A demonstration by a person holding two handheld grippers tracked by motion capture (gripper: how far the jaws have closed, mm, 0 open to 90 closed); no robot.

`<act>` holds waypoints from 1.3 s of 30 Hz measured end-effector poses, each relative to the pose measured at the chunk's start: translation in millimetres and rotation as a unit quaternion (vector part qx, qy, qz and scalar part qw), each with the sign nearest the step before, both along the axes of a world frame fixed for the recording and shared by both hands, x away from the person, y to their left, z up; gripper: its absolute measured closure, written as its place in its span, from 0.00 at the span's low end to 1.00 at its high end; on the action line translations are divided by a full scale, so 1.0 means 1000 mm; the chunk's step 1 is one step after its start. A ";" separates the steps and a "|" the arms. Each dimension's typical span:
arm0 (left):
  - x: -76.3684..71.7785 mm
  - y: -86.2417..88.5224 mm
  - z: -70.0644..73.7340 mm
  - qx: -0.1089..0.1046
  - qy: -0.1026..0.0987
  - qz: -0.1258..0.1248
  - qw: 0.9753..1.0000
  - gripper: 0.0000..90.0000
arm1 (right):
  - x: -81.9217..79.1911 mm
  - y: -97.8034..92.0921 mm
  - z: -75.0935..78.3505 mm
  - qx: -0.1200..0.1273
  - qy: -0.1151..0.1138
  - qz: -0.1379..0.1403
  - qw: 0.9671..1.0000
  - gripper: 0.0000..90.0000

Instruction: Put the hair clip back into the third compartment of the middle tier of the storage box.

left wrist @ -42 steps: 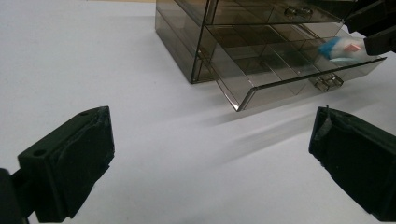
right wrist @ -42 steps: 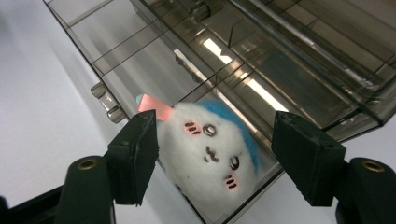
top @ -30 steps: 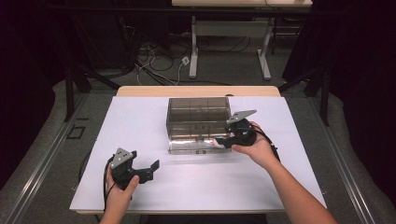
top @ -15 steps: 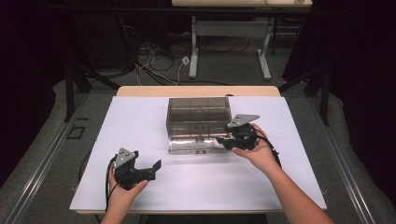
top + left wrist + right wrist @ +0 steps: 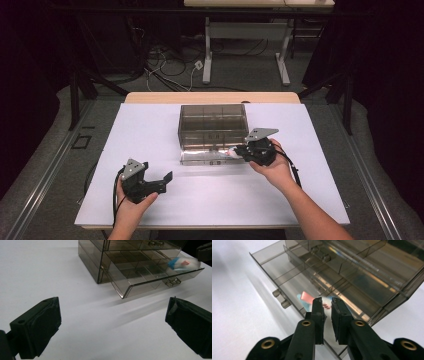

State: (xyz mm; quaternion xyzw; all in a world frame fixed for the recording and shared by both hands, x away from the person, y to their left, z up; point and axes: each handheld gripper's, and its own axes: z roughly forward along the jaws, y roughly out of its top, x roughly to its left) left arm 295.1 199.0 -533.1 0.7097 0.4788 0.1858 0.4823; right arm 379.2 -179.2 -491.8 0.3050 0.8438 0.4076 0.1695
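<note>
- Nearest, the left gripper (image 5: 159, 181) hovers released, jaws wide, over the white desk (image 5: 150, 135).
- Farther on, the right gripper (image 5: 327, 305) grasps a small white-and-blue packet (image 5: 184, 263) over the pulled-out drawer (image 5: 207, 156).
- Behind stands the smoky drawer box (image 5: 213, 123).

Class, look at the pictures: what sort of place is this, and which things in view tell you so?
Probably a lab or recording workspace: a table under a white sheet, loose cables on the floor behind, dark drapes around it.
</note>
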 end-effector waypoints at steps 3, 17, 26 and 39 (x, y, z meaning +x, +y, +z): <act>0.000 -0.001 0.000 0.002 0.001 -0.001 1.000 0.01 | -0.001 0.000 -0.004 0.001 0.007 0.004 1.000 0.91; -0.002 -0.020 0.000 0.001 -0.012 -0.033 0.999 0.19 | 0.002 -0.002 -0.007 0.004 0.005 -0.004 1.000 0.92; 0.001 -0.051 -0.001 0.005 0.003 -0.093 0.996 0.52 | 0.002 -0.004 -0.007 0.018 0.000 -0.001 1.000 0.92; 0.015 -0.084 0.002 -0.012 0.058 -0.081 0.995 0.72 | -0.004 -0.011 -0.002 0.055 -0.008 -0.008 0.998 0.92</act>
